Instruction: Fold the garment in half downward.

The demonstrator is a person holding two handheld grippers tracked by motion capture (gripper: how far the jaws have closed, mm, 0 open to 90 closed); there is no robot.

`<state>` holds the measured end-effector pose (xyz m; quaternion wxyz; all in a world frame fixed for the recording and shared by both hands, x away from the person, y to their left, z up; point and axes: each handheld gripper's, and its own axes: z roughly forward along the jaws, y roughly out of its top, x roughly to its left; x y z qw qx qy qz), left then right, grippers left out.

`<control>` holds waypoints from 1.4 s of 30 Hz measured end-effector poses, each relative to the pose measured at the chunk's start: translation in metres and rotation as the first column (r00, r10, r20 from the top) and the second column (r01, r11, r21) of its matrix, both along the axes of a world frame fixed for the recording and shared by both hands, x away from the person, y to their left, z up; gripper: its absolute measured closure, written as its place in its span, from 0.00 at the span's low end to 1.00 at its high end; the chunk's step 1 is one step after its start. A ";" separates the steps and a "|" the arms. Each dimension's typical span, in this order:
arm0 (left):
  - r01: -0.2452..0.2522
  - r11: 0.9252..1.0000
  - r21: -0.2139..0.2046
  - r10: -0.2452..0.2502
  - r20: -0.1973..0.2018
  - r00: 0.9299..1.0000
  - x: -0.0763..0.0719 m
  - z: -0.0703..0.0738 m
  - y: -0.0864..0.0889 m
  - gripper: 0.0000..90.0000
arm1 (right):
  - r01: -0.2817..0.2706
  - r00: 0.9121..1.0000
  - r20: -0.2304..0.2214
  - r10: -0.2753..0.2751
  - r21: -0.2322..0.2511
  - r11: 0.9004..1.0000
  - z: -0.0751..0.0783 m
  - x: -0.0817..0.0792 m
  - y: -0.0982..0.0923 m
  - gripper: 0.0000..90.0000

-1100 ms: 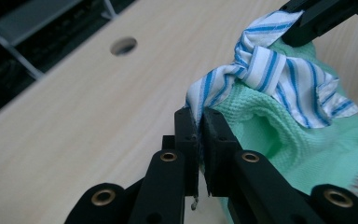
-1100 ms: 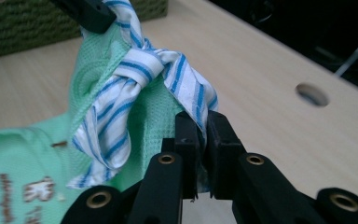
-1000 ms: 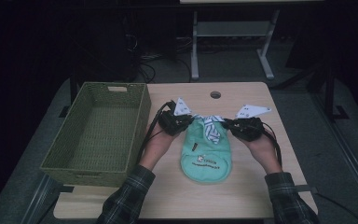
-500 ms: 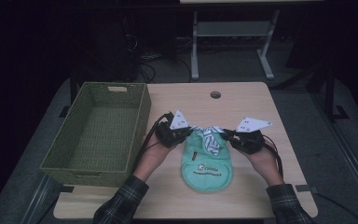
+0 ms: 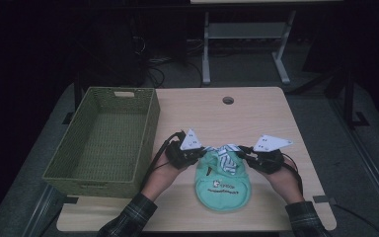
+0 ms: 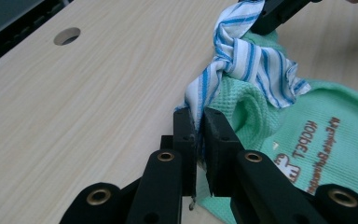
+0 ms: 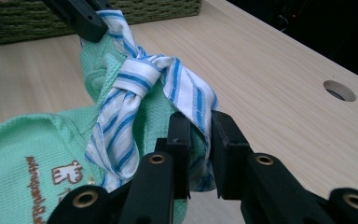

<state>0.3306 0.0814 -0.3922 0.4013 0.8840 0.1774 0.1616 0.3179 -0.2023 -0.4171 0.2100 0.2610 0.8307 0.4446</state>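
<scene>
A mint-green bib (image 5: pixel 223 185) with brown print lies flat near the table's front edge. Its blue-and-white striped ties (image 5: pixel 224 157) are knotted at its top. My left gripper (image 5: pixel 201 152) is shut on the left tie end, seen up close in the left gripper view (image 6: pixel 199 122). My right gripper (image 5: pixel 244 153) pinches the right tie end (image 7: pixel 200 123); its jaws have just been opening a little, with the striped cloth (image 7: pixel 140 79) still pressed between them. The knot (image 6: pixel 247 60) sits raised between both grippers, over the bunched green neck (image 6: pixel 247 107).
A green woven basket (image 5: pixel 150 128) stands at the table's left, close to my left hand. A round cable hole (image 5: pixel 228 100) is at the back middle. Bare wooden tabletop (image 5: pixel 276 113) stretches behind the bib. Beyond the table is a dark floor with a metal stand.
Both hands have come toward the front edge and slightly down, dragging the bib with them. The knotted ties sit lower and tighter between the grippers.
</scene>
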 end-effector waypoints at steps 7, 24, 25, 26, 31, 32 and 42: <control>0.038 0.999 -0.012 -0.038 -0.010 0.999 -0.015 0.002 0.002 0.93 | -0.025 1.000 -0.002 0.025 0.018 1.000 0.000 -0.014 -0.005 0.84; 0.125 0.991 0.046 -0.119 -0.109 0.987 -0.051 -0.023 -0.008 0.91 | -0.063 0.995 -0.073 0.062 -0.004 0.998 -0.017 -0.052 -0.015 0.83; 0.132 0.990 0.059 -0.125 -0.107 0.986 -0.053 -0.025 -0.008 0.91 | -0.066 0.995 -0.080 0.065 -0.006 0.998 -0.019 -0.054 -0.015 0.83; 0.136 0.988 0.066 -0.128 -0.114 0.985 -0.054 -0.028 -0.008 0.91 | -0.074 0.994 -0.080 0.073 -0.010 0.997 -0.021 -0.055 -0.014 0.83; 0.160 0.982 0.098 -0.143 -0.160 0.977 -0.060 -0.041 -0.010 0.91 | -0.091 0.989 -0.122 0.087 -0.027 0.996 -0.032 -0.065 -0.013 0.83; 0.165 0.980 0.110 -0.146 -0.168 0.975 -0.061 -0.044 -0.011 0.91 | -0.096 0.988 -0.128 0.091 -0.030 0.995 -0.034 -0.066 -0.013 0.83; 0.134 0.971 0.197 -0.106 -0.149 0.983 -0.049 -0.056 -0.014 0.92 | -0.116 0.980 -0.171 0.106 -0.054 0.992 -0.049 -0.060 -0.007 0.85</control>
